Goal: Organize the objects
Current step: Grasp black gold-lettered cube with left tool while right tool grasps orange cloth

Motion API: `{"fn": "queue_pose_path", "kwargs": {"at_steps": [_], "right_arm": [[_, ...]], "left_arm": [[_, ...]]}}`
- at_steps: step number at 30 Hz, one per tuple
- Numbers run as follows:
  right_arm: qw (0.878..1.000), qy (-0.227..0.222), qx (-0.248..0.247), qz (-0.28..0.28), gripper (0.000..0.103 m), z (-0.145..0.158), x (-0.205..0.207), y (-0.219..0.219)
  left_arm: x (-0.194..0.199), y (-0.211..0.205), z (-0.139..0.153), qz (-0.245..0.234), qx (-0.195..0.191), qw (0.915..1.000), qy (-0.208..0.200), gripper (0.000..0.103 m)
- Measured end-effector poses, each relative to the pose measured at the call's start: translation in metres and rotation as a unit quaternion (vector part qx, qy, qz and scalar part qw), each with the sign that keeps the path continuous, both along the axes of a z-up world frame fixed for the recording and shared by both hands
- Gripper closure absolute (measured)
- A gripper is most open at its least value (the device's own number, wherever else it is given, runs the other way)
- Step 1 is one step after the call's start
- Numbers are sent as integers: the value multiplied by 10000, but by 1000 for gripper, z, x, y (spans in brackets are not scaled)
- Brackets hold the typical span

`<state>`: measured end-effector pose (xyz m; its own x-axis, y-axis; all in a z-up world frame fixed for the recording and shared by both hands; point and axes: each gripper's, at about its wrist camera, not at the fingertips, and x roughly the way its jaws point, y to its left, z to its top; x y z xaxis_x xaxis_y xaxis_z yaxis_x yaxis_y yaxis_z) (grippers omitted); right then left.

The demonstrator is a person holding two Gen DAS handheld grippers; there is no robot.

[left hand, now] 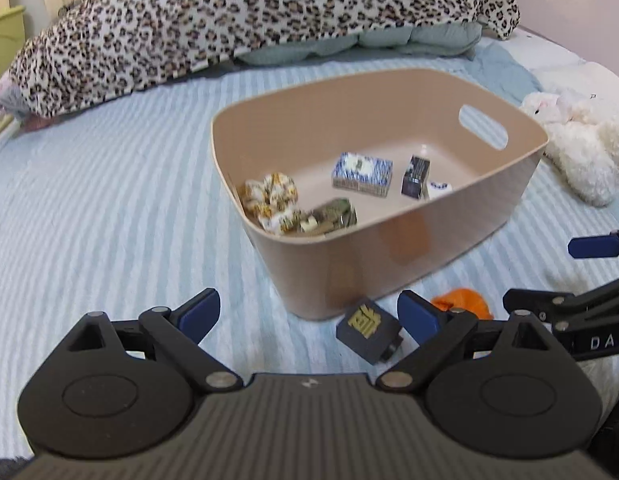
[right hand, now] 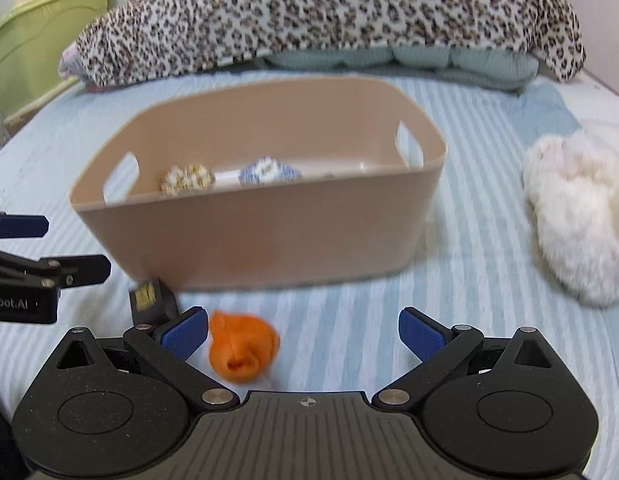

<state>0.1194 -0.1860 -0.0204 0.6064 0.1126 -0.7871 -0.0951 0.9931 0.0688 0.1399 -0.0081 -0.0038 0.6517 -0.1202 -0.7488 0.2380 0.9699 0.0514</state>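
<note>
A tan bin (left hand: 389, 248) sits on the blue-striped bed (left hand: 109, 200), and everything here is placed relative to it. Inside it lie a blue patterned box (left hand: 362, 174), a dark small box (left hand: 415, 177), a yellow-and-white scrunchie (left hand: 271, 200) and a greenish packet (left hand: 333, 216). Just in front of the bin's near wall, on the bed, rest a dark cube with a gold character (left hand: 368, 330) and an orange cloth ball (right hand: 242, 346). The left tool (left hand: 309, 316) hovers before the bin, spread wide and grasping nothing. The right tool (right hand: 305, 338) is likewise released, the orange ball lying near its left finger. A white plush toy (right hand: 577, 216) lies to the bin's right; a leopard-print blanket (right hand: 309, 12) is heaped behind it.
</note>
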Motion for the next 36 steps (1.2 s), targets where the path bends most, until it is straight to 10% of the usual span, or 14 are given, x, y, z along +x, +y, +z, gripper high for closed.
{"fn": "queue_pose_path", "kwargs": {"at_steps": [30, 36], "right_arm": [[9968, 722, 38, 348, 0, -67, 15, 16], [9979, 563, -19, 317, 2, -66, 10, 20]], "left_arm": [[23, -10, -78, 798, -305, 9909, 1036, 8], [20, 3, -75, 912, -477, 9893, 1039, 24]]}}
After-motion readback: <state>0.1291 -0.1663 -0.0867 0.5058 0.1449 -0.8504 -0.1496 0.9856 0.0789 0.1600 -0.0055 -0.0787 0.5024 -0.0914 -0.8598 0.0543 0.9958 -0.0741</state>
